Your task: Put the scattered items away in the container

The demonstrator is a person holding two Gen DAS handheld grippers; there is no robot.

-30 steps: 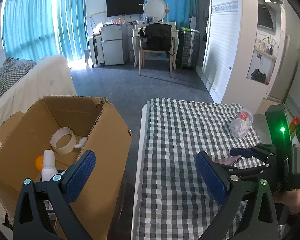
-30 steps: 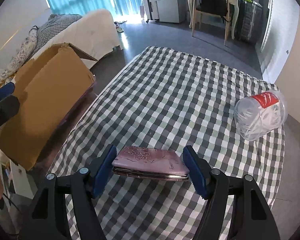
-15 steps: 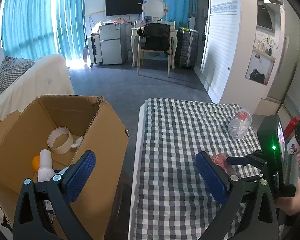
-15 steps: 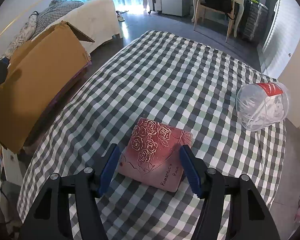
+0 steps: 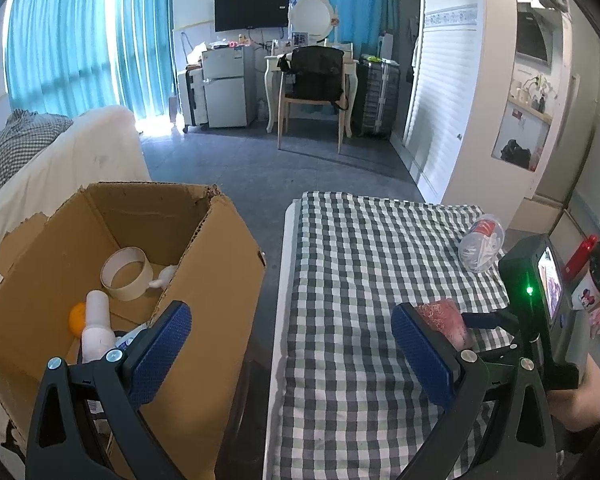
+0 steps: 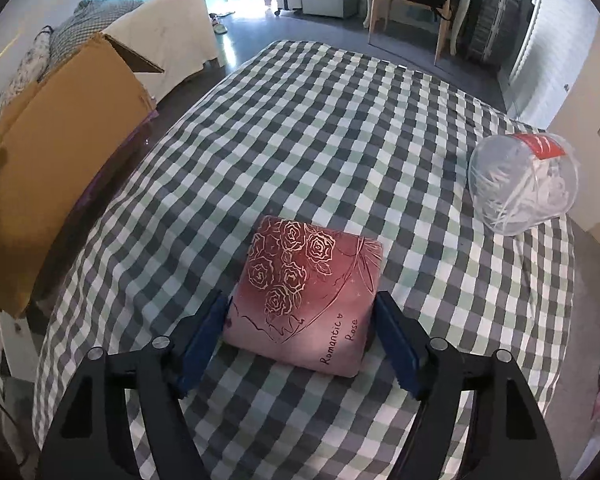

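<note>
A pink packet printed with roses [image 6: 308,292] lies on the checked tablecloth [image 6: 320,132]. My right gripper [image 6: 302,340] is shut on its near end, with a blue pad on each side. The packet also shows in the left wrist view [image 5: 442,318], with the right gripper [image 5: 536,320] behind it. A clear plastic jar with a red label [image 6: 526,184] lies on its side at the table's right edge. The open cardboard box [image 5: 112,280] stands left of the table. My left gripper [image 5: 292,356] is open and empty, between the box and the table.
The box holds a tape ring [image 5: 126,274], a white bottle [image 5: 96,322] and an orange ball [image 5: 77,317]. A white sofa [image 6: 168,32] stands behind the box. A chair [image 5: 314,96], a desk and a small fridge [image 5: 224,88] are across the floor.
The pink packet has tilted from edge-on to face-up between my right pads, lower toward the cloth. The left gripper has barely moved.
</note>
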